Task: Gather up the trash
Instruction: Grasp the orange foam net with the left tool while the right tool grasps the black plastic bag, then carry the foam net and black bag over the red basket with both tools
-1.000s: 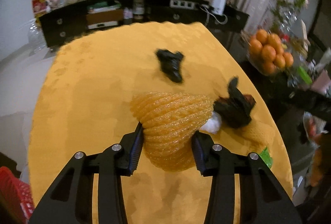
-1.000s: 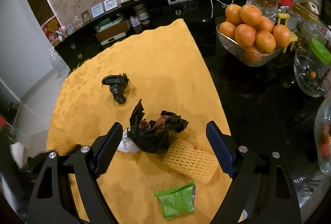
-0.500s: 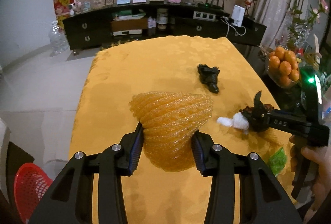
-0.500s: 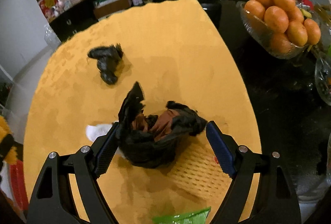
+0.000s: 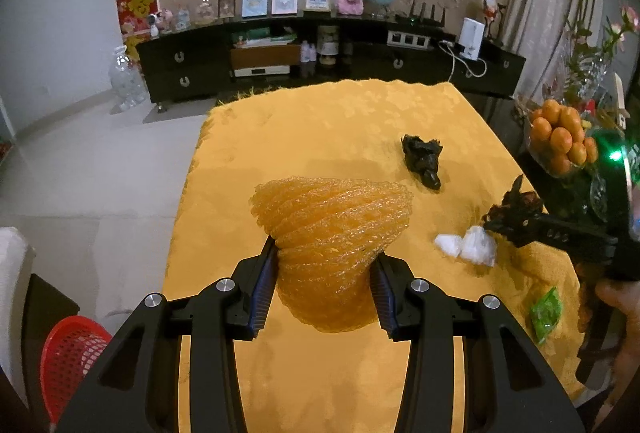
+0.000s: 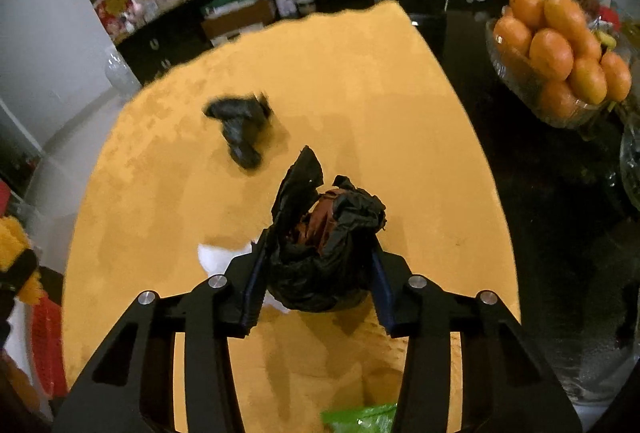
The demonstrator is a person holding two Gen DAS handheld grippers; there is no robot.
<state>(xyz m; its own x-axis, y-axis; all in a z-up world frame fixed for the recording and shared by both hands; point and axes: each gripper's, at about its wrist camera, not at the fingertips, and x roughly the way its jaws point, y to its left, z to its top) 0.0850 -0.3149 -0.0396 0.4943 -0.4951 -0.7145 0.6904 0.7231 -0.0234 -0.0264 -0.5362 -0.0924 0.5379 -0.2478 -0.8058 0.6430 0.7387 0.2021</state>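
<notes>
Left tool (image 5: 323,287) was clamped on an orange foam net (image 5: 334,233), pads pressed into its narrow lower part, wide end flaring away from the tool. Net was held up above the yellow cloth (image 5: 320,129) covering the bench.

Right tool (image 6: 316,283) had its jaws closing, and a crumpled black bag (image 6: 326,253) sat between them; both pads looked pressed against the bag's sides. Something reddish-brown showed at the bag's open top. In the left wrist view the right tool (image 5: 505,221) came in from the right edge with the same black bag (image 5: 516,203) at its tip, held by a person's hand (image 5: 618,307).

White tissue (image 5: 466,245) lay on the cloth just beside the right tool's tip; in the right wrist view the tissue (image 6: 218,255) showed partly behind the left finger. A second, smaller black bag (image 5: 423,159) lay farther out on the cloth, well apart from both tools; blurred in the right wrist view (image 6: 240,127). Green wrapper (image 5: 546,313) lay near the cloth's right edge, close to the hand. It also showed at the bottom of the right wrist view (image 6: 358,419).

Glass bowl of oranges (image 6: 556,61) stood on the dark bench top right of the cloth. Red basket (image 5: 70,359) sat low, left of the bench.
</notes>
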